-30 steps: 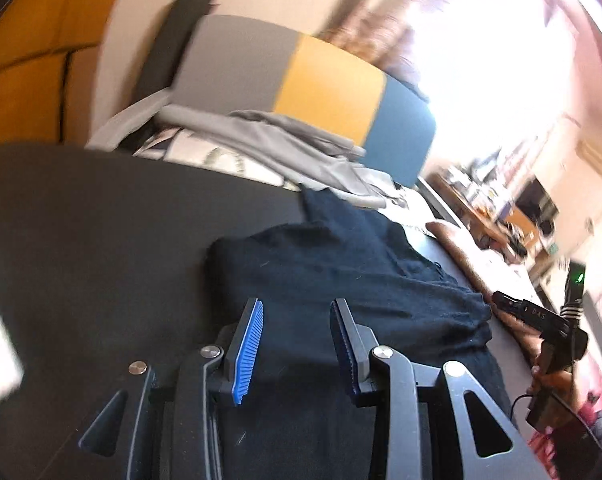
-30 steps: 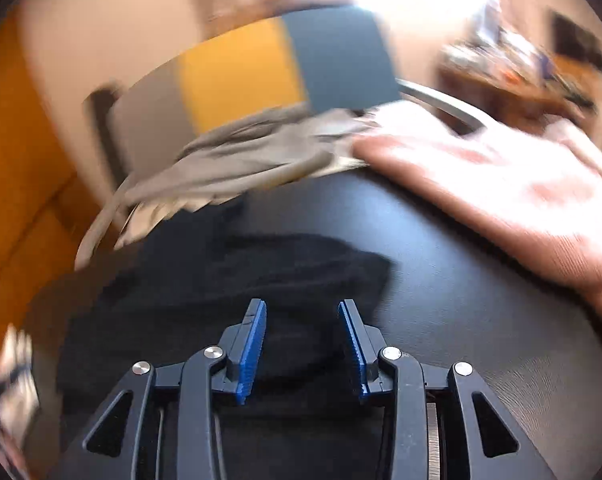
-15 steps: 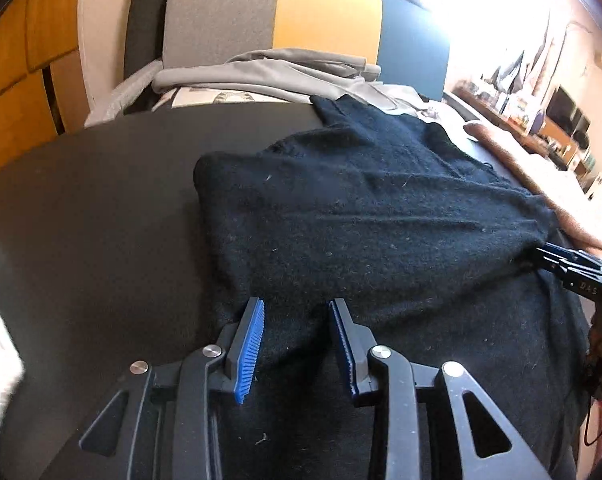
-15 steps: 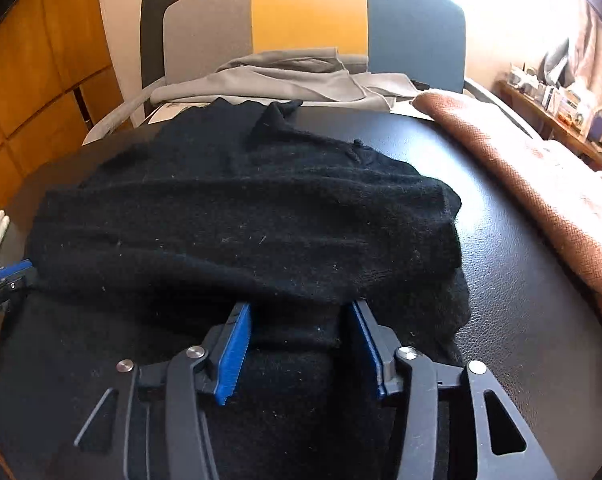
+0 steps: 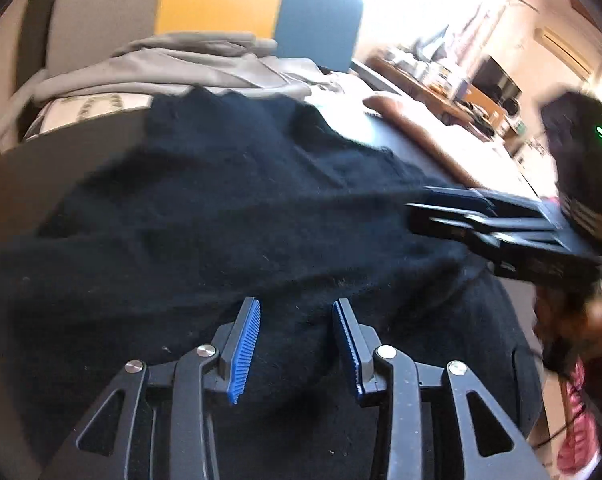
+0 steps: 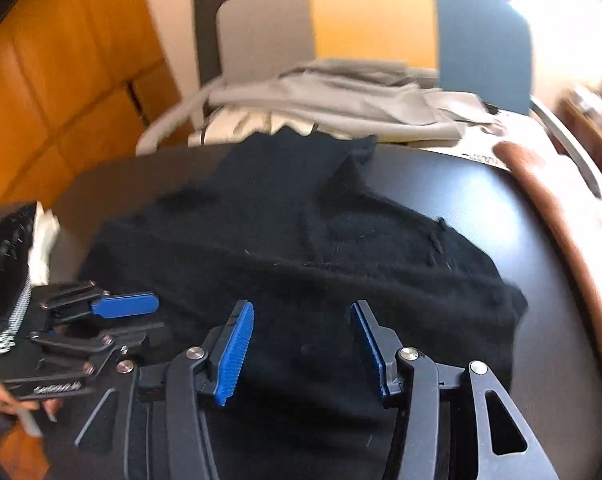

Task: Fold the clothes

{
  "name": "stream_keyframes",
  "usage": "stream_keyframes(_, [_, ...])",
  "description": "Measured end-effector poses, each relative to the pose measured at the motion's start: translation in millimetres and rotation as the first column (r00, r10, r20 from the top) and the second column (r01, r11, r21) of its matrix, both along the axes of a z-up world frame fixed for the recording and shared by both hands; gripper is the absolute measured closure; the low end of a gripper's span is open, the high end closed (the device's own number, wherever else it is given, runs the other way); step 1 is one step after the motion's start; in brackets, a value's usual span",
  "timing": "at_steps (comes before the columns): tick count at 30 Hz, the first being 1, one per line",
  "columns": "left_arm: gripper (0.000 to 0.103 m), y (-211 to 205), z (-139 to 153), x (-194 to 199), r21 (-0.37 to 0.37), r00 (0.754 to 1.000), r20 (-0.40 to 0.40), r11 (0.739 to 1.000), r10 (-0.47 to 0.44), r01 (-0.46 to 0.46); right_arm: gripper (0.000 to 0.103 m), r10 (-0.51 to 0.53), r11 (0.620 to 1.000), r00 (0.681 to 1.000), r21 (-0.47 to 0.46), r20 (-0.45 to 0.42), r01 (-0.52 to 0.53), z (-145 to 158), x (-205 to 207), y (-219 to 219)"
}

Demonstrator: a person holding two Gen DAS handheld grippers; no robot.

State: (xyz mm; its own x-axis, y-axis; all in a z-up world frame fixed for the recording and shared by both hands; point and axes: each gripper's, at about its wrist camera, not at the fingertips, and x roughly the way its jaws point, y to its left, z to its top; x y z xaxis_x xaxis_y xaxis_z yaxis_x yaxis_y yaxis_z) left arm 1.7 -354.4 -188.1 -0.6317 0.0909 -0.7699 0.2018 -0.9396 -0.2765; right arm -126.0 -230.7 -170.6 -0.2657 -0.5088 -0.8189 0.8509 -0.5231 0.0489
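Observation:
A black knit sweater lies spread across the dark round table, with a fold line running across its middle. My left gripper hovers open low over its near part, with no cloth between the blue pads. In the same view my right gripper reaches in side-on at the sweater's right edge. In the right wrist view the sweater fills the table. There my right gripper stands wide open above it, holding nothing. The left gripper sits open at the sweater's left edge.
A chair with a grey, yellow and blue back stands behind the table, with a grey garment piled on it. A brownish cloth lies along the table's right rim. A white cloth lies at the left, before orange panels.
Both grippers have come in low over the sweater from further back. The right gripper's jaws stand wider apart than before. Both stay open and hold nothing.

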Motion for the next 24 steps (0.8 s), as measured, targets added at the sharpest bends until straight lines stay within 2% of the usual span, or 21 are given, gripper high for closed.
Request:
stream_keyframes(2, [0.065, 3.4, -1.0, 4.2, -0.013, 1.0, -0.006, 0.999, -0.031, 0.031, 0.051, 0.036, 0.998, 0.999, 0.059, -0.012, -0.035, -10.5, -7.8, -12.9])
stream_keyframes(3, [0.065, 5.4, -0.7, 9.6, -0.015, 0.998, -0.014, 0.998, -0.062, 0.062, 0.048, 0.033, 0.997, 0.999, 0.066, -0.032, -0.03, -16.2, -10.7, -12.6])
stream_keyframes(6, [0.065, 13.0, -4.3, 21.9, -0.068, 0.992, -0.008, 0.989, -0.129, 0.128, 0.047, -0.02, 0.999, 1.0, -0.032, 0.007, 0.02, -19.2, -19.2, -2.9])
stream_keyframes(8, [0.065, 17.3, -6.0, 29.8, -0.102, 0.988, 0.001, 0.983, -0.153, 0.152, 0.047, -0.035, 0.997, 0.999, -0.075, 0.003, 0.035, -20.3, -18.6, 3.7])
stream_keyframes(14, [0.065, 26.5, -6.1, 43.9, -0.17, 0.986, 0.018, 0.972, -0.164, 0.165, 0.047, -0.047, 0.993, 0.999, -0.108, 0.017, 0.048, -17.4, -16.8, 12.4])
stream_keyframes(16, [0.065, 16.6, 2.0, 42.9, -0.082, 0.992, -0.011, 0.989, -0.125, 0.123, 0.046, -0.054, 0.995, 0.999, -0.087, -0.002, 0.054, -9.1, -14.7, 12.5])
stream_keyframes(18, [0.065, 6.0, 11.1, 40.2, -0.005, 0.994, -0.062, 0.996, -0.09, 0.089, 0.045, -0.014, 0.996, 0.999, -0.093, -0.036, 0.011, 3.1, -4.6, 14.3])
stream_keyframes(20, [0.065, -0.2, 15.8, 33.3, 0.022, 0.994, -0.082, 0.997, -0.066, 0.069, 0.044, 0.038, 0.998, 0.997, -0.046, -0.067, -0.041, 6.0, 9.7, 15.0])
stream_keyframes(24, [0.063, -10.4, 18.4, 21.3, 0.044, 0.997, -0.075, 0.999, -0.029, 0.032, 0.044, 0.111, 0.993, 0.989, 0.06, -0.096, -0.105, -7.4, 36.5, 24.6])
